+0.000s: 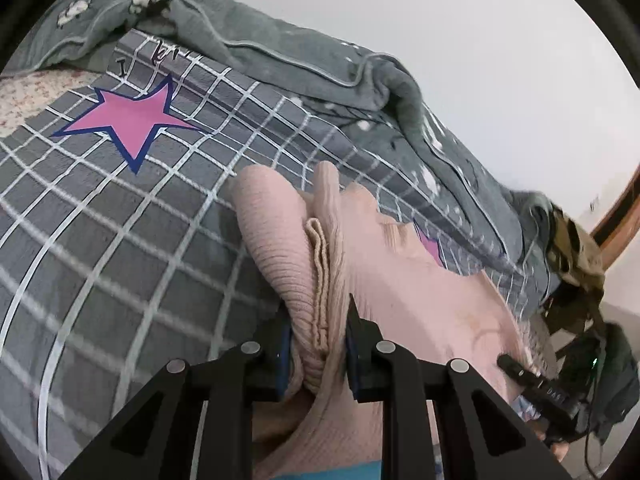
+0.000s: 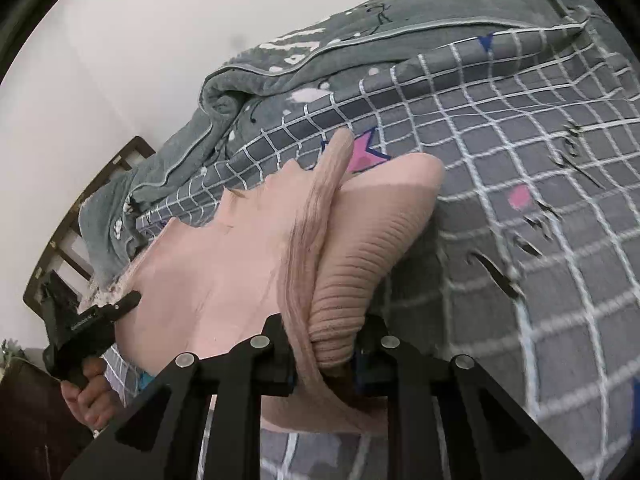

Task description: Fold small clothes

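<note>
Both grippers hold the same pink knit garment, which lies on a grey checked bedsheet printed with pink stars. The left gripper is clamped on a bunched, ribbed edge of the knit, its jaws pressing several gathered layers between them. The right gripper is likewise closed on a thick roll of ribbed hem at the garment's opposite side. Between the two the fabric spans in a shallow sag, partly raised off the sheet. Far behind it a grey-green blanket is heaped along the wall side of the bed.

The knit looks light, soft and stretchy, with no stiffness of its own, so it will likely droop and drag wherever it is unsupported. The ribbed hem is probably the best place to hold: it is thicker and gives the pads more to bite on than the thin body cloth. Because each jaw holds a wad rather than a single layer, a hidden layer could slip out or the fold could come out uneven. Keeping the span gently taut should help the edge land straight.
</note>
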`<action>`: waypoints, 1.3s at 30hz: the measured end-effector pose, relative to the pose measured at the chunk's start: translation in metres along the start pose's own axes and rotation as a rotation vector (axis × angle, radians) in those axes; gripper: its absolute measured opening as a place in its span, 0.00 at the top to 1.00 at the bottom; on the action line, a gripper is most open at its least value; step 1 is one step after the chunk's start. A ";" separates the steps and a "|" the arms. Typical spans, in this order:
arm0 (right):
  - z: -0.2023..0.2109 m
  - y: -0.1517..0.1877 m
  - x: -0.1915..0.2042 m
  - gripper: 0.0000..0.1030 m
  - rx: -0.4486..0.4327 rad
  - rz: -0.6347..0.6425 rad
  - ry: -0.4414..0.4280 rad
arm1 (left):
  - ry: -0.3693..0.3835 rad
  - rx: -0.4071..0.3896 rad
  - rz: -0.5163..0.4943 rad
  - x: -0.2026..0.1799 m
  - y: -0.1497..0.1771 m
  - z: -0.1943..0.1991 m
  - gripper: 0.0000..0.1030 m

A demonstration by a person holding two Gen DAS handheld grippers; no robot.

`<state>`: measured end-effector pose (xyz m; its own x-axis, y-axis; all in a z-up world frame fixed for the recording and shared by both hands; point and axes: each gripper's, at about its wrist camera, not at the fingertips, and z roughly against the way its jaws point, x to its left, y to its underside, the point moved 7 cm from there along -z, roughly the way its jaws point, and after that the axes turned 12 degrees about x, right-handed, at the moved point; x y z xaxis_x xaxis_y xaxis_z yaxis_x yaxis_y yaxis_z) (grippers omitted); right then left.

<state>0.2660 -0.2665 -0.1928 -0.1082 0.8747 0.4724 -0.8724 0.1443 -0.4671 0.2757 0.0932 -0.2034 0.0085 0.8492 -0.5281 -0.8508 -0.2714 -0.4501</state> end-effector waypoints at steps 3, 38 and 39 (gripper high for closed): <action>0.019 0.023 0.001 0.81 0.005 0.010 0.000 | -0.020 0.006 -0.018 -0.005 0.023 0.013 0.80; 0.050 0.097 0.019 0.79 0.140 0.096 -0.200 | 0.172 0.169 0.012 -0.010 0.076 0.027 0.78; 0.053 0.095 0.019 0.80 0.156 0.067 -0.242 | 0.177 0.168 0.014 -0.011 0.076 0.030 0.78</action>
<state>0.1556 -0.2606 -0.1890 -0.2626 0.7412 0.6177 -0.9200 0.0007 -0.3920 0.1956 0.0767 -0.2100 0.0757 0.7495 -0.6577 -0.9269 -0.1902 -0.3235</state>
